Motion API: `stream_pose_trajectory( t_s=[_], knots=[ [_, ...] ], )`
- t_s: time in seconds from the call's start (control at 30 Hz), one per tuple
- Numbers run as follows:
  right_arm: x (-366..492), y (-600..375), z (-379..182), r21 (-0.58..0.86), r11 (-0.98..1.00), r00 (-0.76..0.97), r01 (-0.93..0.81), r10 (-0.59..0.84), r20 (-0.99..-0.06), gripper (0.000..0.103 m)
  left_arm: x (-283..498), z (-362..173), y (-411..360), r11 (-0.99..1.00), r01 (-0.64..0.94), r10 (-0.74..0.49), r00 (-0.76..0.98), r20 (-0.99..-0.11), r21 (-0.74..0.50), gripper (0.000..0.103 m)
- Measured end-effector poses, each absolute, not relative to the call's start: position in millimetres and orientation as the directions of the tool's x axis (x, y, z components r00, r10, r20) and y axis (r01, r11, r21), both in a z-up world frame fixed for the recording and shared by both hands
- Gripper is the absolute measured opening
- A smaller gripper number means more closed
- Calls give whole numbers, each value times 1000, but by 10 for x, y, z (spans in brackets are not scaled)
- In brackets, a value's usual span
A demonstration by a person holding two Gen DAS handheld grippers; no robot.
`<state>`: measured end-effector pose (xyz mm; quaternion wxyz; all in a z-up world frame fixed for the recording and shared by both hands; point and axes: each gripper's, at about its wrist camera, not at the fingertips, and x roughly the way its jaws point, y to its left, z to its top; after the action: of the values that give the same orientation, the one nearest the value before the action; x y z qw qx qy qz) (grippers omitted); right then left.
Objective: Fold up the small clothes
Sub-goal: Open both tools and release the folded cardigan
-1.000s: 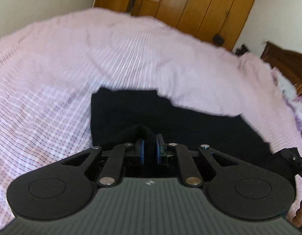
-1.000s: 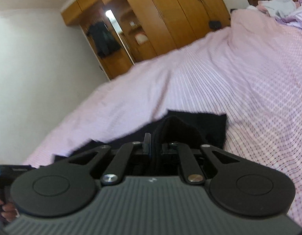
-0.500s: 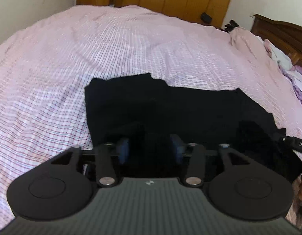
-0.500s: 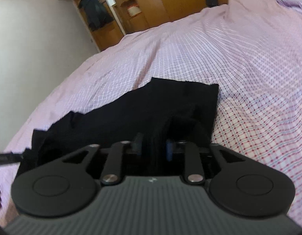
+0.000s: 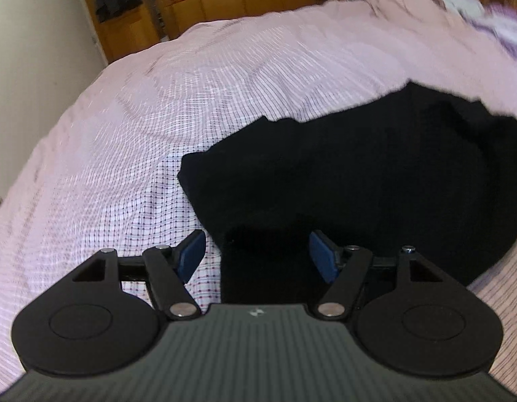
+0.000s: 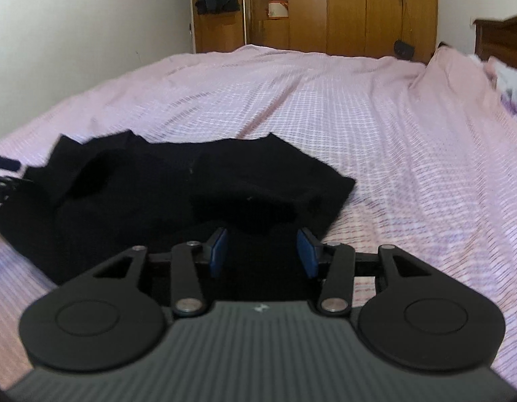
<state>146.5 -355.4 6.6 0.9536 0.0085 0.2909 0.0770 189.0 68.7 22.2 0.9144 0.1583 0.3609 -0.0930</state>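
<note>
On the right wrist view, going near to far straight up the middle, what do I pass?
Right gripper with its blue-padded fingers opening → crumpled black cloth garment → pink checked bedspread → wooden wardrobe at the far wall.

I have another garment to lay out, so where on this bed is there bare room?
Free: the pink checked bedspread beyond the black garment, toward the wooden wardrobe, and right of it. Crowded: by the headboard, where pillows pile up.
</note>
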Motion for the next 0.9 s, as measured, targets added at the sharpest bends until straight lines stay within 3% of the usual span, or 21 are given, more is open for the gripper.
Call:
stream_pose_trajectory(
  t_s=[0.23, 0.47, 0.7, 0.73, 0.83, 0.9],
  knots=[
    [1742, -3501, 16, -66, 982, 813, -175, 106, -573, 48, 1913, 149, 609, 887, 383, -95, 699, -709, 259, 73],
    [1962, -3322, -82, -173, 958, 804, -229, 86, -588, 48, 2072, 66, 570, 870, 365, -33, 712, -702, 330, 73],
    [2040, -3216, -59, -163, 953, 819, -257, 125, -560, 48, 2161, 130, 502, 862, 440, -182, 730, -659, 250, 73],
    [2052, -3204, -58, -159, 952, 819, -262, 133, -558, 47, 2175, 119, 474, 857, 452, -196, 729, -656, 246, 71],
    [2095, -3194, -61, -121, 955, 812, -272, 160, -561, 46, 2261, 44, 405, 854, 469, -216, 712, -668, 224, 46],
    [2112, -3203, -64, -104, 958, 812, -268, 167, -559, 38, 2324, -7, 390, 868, 446, -200, 717, -668, 219, 44]
  ],
)
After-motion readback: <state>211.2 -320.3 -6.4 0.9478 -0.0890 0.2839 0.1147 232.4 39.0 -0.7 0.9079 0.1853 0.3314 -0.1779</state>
